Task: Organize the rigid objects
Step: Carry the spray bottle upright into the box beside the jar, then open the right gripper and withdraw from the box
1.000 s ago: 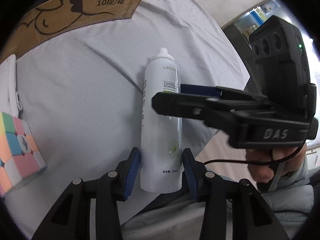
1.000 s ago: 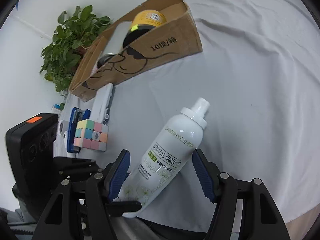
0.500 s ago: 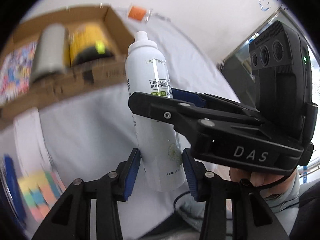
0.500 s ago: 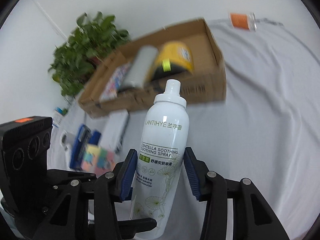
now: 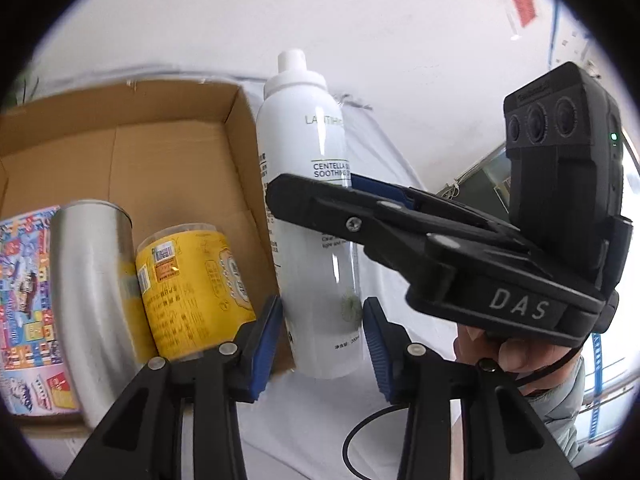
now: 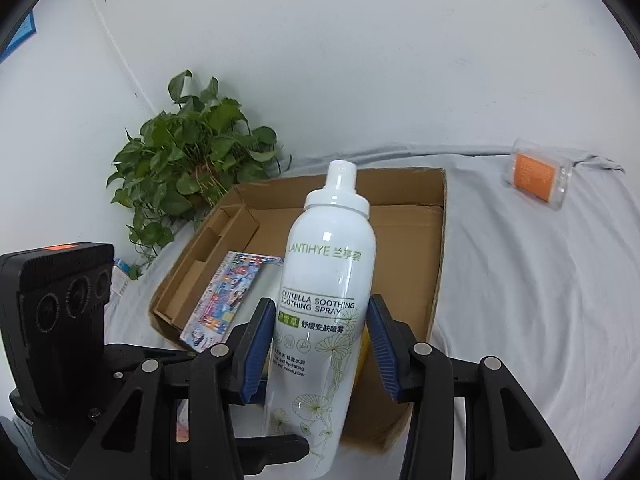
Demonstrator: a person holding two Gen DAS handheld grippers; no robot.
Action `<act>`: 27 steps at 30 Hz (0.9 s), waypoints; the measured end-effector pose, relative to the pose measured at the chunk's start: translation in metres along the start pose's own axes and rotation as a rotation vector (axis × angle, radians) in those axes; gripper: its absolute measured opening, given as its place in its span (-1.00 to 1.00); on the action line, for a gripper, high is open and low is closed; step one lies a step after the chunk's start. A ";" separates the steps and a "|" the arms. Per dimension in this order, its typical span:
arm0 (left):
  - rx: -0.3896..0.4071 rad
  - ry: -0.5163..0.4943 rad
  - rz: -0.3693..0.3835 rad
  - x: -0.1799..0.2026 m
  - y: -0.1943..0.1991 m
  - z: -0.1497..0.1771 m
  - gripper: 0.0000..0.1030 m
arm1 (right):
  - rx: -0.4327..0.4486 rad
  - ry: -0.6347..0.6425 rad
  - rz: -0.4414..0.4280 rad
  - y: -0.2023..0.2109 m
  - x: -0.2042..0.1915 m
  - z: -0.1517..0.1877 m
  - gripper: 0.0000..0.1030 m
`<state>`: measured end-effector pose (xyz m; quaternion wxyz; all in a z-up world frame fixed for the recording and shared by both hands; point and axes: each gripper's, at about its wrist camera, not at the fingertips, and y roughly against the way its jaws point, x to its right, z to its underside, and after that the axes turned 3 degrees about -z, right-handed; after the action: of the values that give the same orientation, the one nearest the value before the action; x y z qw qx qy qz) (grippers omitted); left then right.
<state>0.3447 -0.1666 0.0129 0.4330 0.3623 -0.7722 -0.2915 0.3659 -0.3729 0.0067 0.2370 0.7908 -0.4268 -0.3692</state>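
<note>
Grips white spray bottle (image 5: 304,140) with left gripper (image 5: 322,320) near the base, blue pads narrowly parted and pressed on either side of it. Grips same bottle with right gripper (image 6: 320,320) at label height, partly open, pads against both sides, black fingers crossing the bottle's front in the left wrist view. Bottle upright, nozzle up, off the cloth, sitting right between both pairs of fingers. Just beside the right wall of open cardboard box (image 5: 168,152) in left view; in front of the box's near-right corner in right view. Cannot tell whether over the box or just outside it. Inside box: silver can (image 5: 88,280) and yellow can (image 5: 192,288) lying side by side, colourful flat packet (image 5: 24,300) to their left. Box on white tablecloth (image 6: 540,300). Potted plant (image 6: 192,160) behind box at wall. Clear container with orange label (image 6: 536,180) well apart at far right. Hand (image 5: 500,352) under right gripper's body.
</note>
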 end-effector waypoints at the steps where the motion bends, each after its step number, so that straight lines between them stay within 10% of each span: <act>1: -0.021 0.019 -0.010 -0.006 -0.009 -0.001 -0.25 | -0.018 -0.004 -0.005 -0.008 0.008 -0.006 -0.16; 4: -0.079 0.044 -0.001 -0.013 -0.025 0.002 -0.57 | -0.067 -0.007 0.002 -0.038 0.024 -0.013 -0.17; 10: -0.043 -0.001 -0.020 -0.001 -0.012 0.018 -0.59 | -0.137 -0.061 0.096 -0.072 0.047 0.012 -0.12; 14: 0.103 -0.063 -0.138 -0.011 0.046 0.042 -0.48 | -0.083 -0.105 0.147 -0.054 0.047 0.026 0.90; 16: 0.205 -0.094 -0.244 -0.017 0.085 0.067 -0.16 | 0.007 -0.092 0.195 -0.030 0.035 0.037 0.99; 19: 0.340 -0.087 -0.389 -0.025 0.134 0.099 0.83 | 0.075 -0.045 0.269 -0.006 0.002 0.063 0.99; 22: 0.433 -0.093 -0.471 -0.035 0.172 0.129 0.83 | 0.103 0.033 0.355 0.001 -0.042 0.092 0.99; 24: 0.473 -0.089 -0.467 -0.046 0.188 0.145 0.06 | 0.111 0.068 0.385 0.005 -0.070 0.113 0.88; 25: 0.447 -0.089 -0.475 -0.048 0.192 0.155 -0.97 | 0.127 0.079 0.385 0.007 -0.084 0.123 0.78; 27: 0.458 -0.063 -0.511 -0.049 0.190 0.164 -0.91 | 0.166 0.103 0.372 0.015 -0.113 0.143 0.27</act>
<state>0.1601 0.0033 0.0614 0.2294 0.6227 -0.7148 -0.2206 0.2052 -0.2935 -0.0275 0.2566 0.7329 -0.5819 -0.2416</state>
